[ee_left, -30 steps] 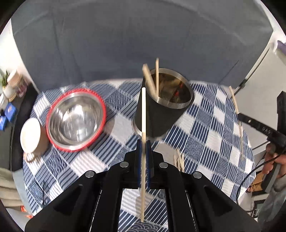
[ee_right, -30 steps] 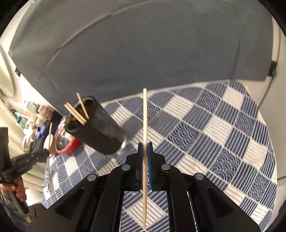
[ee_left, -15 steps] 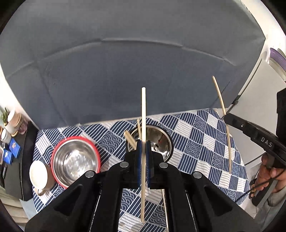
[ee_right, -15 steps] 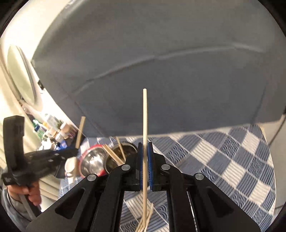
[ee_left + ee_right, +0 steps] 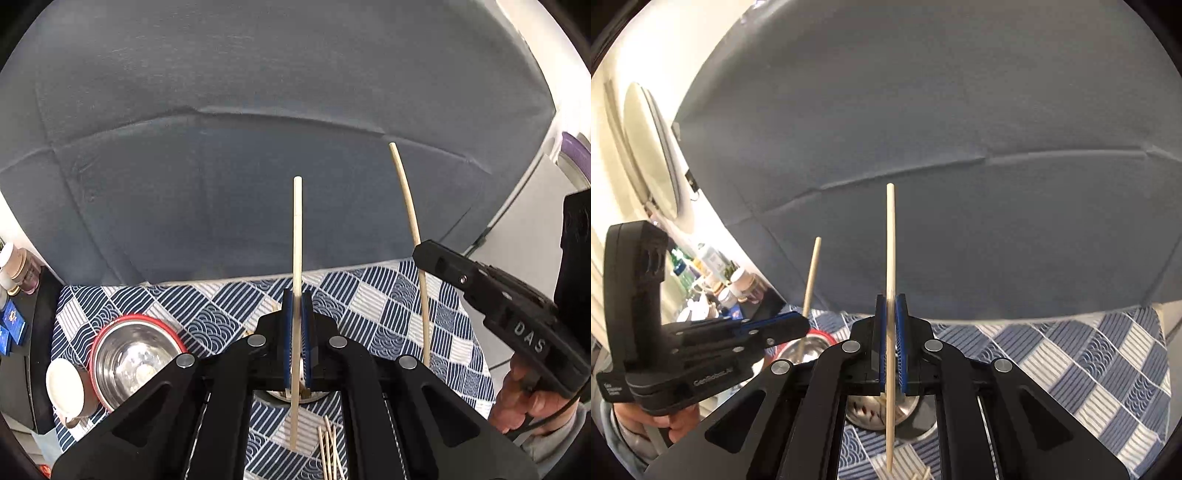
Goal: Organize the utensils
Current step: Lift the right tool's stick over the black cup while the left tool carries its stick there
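Now each tool pinches one wooden chopstick upright, well above the desk. The left tool (image 5: 296, 306) presses its blue pads on its chopstick (image 5: 297, 240); the right tool (image 5: 891, 310) clamps the other chopstick (image 5: 891, 240). Directly beneath both sits the steel utensil holder (image 5: 871, 410) on the checkered cloth (image 5: 1071, 362). Loose chopsticks (image 5: 328, 454) lie toward the near edge, and a red-rimmed steel bowl (image 5: 133, 362) stands toward the left edge.
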`<state>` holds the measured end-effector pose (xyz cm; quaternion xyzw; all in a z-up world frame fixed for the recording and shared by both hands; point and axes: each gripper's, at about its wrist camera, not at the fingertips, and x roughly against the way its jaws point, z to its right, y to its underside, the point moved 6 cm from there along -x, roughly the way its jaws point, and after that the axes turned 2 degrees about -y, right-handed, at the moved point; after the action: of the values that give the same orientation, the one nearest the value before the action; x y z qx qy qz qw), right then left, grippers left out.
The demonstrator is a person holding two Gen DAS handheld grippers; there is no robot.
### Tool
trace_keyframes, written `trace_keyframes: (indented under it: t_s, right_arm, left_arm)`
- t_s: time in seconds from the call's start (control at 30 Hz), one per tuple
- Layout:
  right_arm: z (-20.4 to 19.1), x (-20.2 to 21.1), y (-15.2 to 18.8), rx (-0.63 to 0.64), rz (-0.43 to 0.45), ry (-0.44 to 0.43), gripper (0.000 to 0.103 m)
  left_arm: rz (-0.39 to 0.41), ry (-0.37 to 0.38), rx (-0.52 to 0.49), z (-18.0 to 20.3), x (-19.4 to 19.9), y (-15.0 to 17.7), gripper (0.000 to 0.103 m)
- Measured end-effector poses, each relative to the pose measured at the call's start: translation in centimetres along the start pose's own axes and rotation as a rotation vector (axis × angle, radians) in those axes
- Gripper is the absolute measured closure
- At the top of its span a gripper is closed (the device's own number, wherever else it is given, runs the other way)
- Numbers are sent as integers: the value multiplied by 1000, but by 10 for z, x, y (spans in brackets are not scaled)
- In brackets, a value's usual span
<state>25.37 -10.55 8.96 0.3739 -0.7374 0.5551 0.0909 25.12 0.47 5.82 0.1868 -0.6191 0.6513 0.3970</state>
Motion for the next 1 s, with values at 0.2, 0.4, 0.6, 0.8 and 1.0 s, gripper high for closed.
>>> trace_keyframes:
  t_s: [0.2, 0.4, 0.6, 0.8, 1.0]
  right_arm:
    - [-4, -15, -2, 32, 85, -42, 98]
    - [-1, -32, 9, 21, 149, -113, 98]
    - [8, -42, 18, 22, 260, -145, 98]
    - [19, -61, 37, 12, 288, -163, 98]
    - [23, -75, 61, 16, 263, -159, 98]
  left_arm:
    - [130, 60, 9, -5, -3, -8, 98]
    - [242, 74, -23, -8, -11, -4, 98]
    - [306, 111, -8, -14, -26, 7, 98]
    - [316, 125, -34, -17, -43, 31, 98]
    - [292, 136, -24, -16, -60, 51, 98]
